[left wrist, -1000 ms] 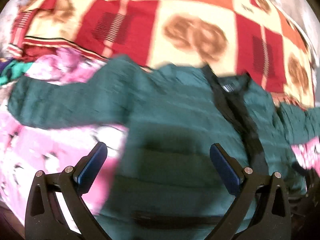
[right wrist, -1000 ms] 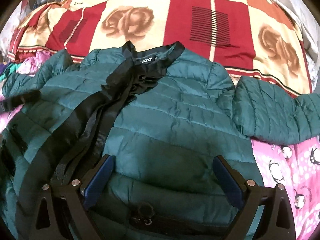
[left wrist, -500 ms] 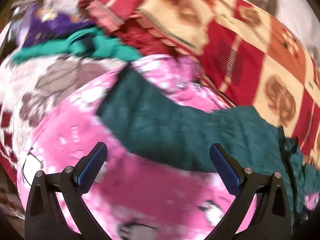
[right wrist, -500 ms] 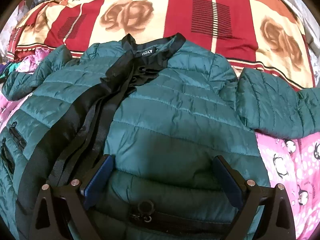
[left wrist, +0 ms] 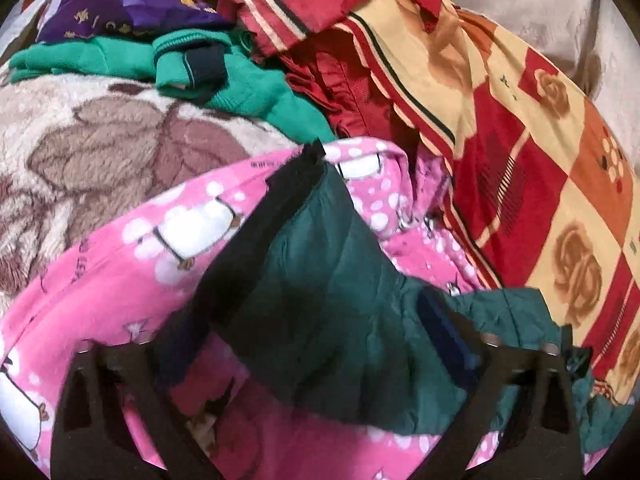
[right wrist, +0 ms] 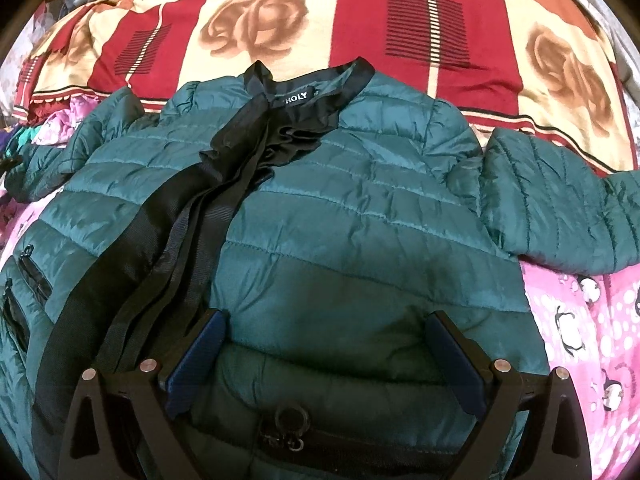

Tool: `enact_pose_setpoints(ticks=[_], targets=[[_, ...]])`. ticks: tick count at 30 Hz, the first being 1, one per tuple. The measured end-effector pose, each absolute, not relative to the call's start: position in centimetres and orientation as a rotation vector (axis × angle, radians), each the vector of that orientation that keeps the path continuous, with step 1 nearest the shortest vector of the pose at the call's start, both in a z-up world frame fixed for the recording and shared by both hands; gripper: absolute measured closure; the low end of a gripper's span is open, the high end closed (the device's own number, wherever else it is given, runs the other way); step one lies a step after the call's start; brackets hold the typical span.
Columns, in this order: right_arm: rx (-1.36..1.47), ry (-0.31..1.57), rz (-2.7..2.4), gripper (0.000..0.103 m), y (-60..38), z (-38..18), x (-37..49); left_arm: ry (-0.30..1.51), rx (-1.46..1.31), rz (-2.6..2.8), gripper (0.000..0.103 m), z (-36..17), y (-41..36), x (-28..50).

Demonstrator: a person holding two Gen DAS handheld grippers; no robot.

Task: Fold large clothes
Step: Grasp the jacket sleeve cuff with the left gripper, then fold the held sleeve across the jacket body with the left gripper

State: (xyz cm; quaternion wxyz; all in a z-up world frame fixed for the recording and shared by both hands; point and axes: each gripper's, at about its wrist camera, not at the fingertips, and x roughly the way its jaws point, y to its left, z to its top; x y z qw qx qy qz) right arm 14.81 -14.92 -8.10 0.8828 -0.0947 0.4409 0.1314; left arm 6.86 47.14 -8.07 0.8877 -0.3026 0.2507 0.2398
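Observation:
A dark green quilted jacket point(right wrist: 360, 208) lies front up on the bed, with a black collar and black zip bands. My right gripper point(right wrist: 324, 356) stands open over its lower hem, and a bulge of green fabric sits between the fingers without being pinched. In the left wrist view one green sleeve point(left wrist: 320, 288) with a black cuff point(left wrist: 280, 200) stretches across a pink blanket. My left gripper point(left wrist: 312, 332) straddles that sleeve and its jaws are closing. The pads are still wide apart, and the cuff partly covers the left finger.
Under the jacket lies a pink penguin blanket point(left wrist: 120, 272) and behind it a red and cream rose bedspread point(right wrist: 260, 32). To the left are a beige fleece blanket point(left wrist: 100, 152), a bright green knit garment point(left wrist: 240, 84) and a purple item point(left wrist: 120, 4).
The left wrist view has swung from the jacket's body over to its left sleeve, and the left jaws have narrowed a little around it. The right gripper has stayed over the hem.

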Motion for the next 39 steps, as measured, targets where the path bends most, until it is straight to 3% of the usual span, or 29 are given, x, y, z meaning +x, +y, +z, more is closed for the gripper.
enact_pose_setpoints(ticks=[3, 4, 7, 16, 23, 33, 39], targets=[[-0.196, 0.921, 0.275, 0.003, -14.9, -8.2, 14.9, 0.547, -0.669, 0.559, 0.051, -8.2, 47.8, 7.1], [-0.197, 0.921, 0.275, 0.003, -14.8, -8.2, 14.9, 0.564, -0.672, 0.564, 0.071, -8.2, 47.8, 7.1], [-0.196, 0.921, 0.275, 0.003, -14.8, -8.2, 14.9, 0.601, -0.648, 0.555, 0.087, -7.7, 47.8, 7.1], [-0.182, 0.849, 0.244, 0.007, -16.1, -6.0, 14.2, 0.451, -0.527, 0.680, 0.088, 0.8, 45.6, 3.9], [-0.095, 0.803, 0.154, 0.007, -20.7, -3.3, 12.6, 0.474, -0.437, 0.275, 0.088, 6.2, 34.2, 8.7], [-0.041, 0.798, 0.064, 0.007, -27.4, -2.3, 10.0, 0.622, -0.369, -0.028, 0.088, 3.7, 13.7, 16.8], [-0.008, 0.822, 0.025, 0.007, -30.9, -2.8, 9.2, 0.690, -0.367, -0.141, 0.088, 2.0, 5.5, 19.9]])
